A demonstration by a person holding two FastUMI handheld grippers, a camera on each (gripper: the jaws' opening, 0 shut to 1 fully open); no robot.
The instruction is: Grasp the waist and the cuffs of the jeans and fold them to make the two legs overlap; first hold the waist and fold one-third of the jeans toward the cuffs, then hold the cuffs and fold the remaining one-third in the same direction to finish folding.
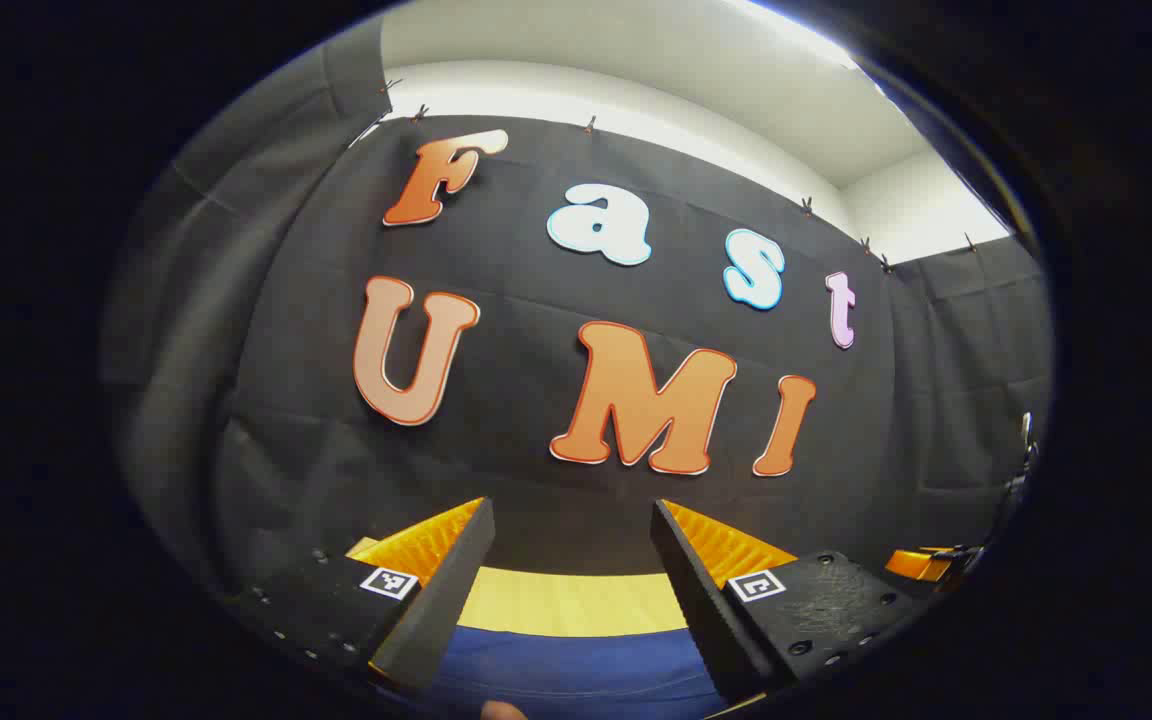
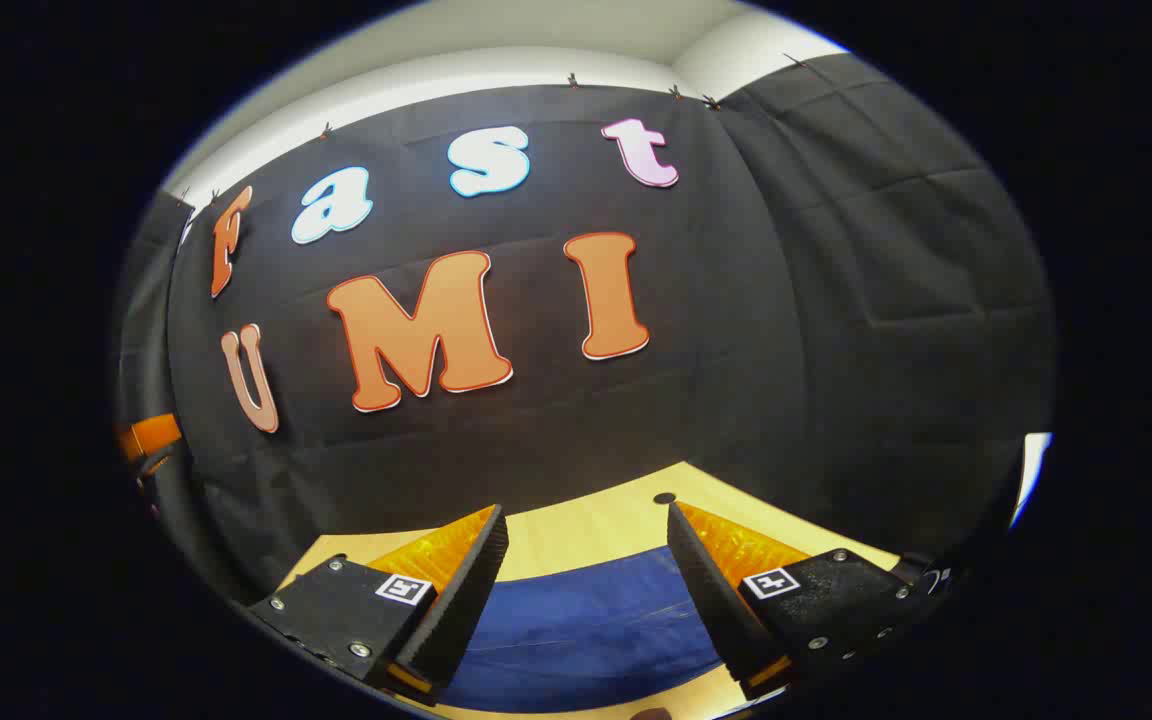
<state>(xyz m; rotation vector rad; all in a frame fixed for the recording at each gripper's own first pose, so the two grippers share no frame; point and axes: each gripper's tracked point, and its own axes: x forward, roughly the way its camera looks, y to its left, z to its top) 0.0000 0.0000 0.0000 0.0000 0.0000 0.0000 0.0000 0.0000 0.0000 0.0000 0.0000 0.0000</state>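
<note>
Both grippers are up off the work, cameras looking mostly at the booth wall, nothing picked yet. Left gripper (image 1: 570,570): jaws released, wide gap, nothing between them. Right gripper (image 2: 584,575): same, released and empty. The jeans (image 2: 586,630) lie flat on the counter (image 2: 596,525), low and near in the right gripper view, a blue panel with a faint seam line, its far edge running diagonally with bare counter beyond it. In the left gripper view the jeans (image 1: 576,670) sit under the gap between the fingers, with a strip of counter (image 1: 571,600) on the far side. Can't tell from here which end is the waist and which the cuffs, or whether the legs already overlap; too little fabric in sight. My read: this is the approach before the first grasp. To do it well: tip both grippers down first so the edge to be held is actually visible, then come in low with one finger sliding under the fabric edge rather than stabbing from above. Pinch every layer at that edge, not just the top one. Take both ends of the same edge, lift evenly, and carry across together so the fold line stays straight. Main risk: grabbing mid-panel and bunching it.
</note>
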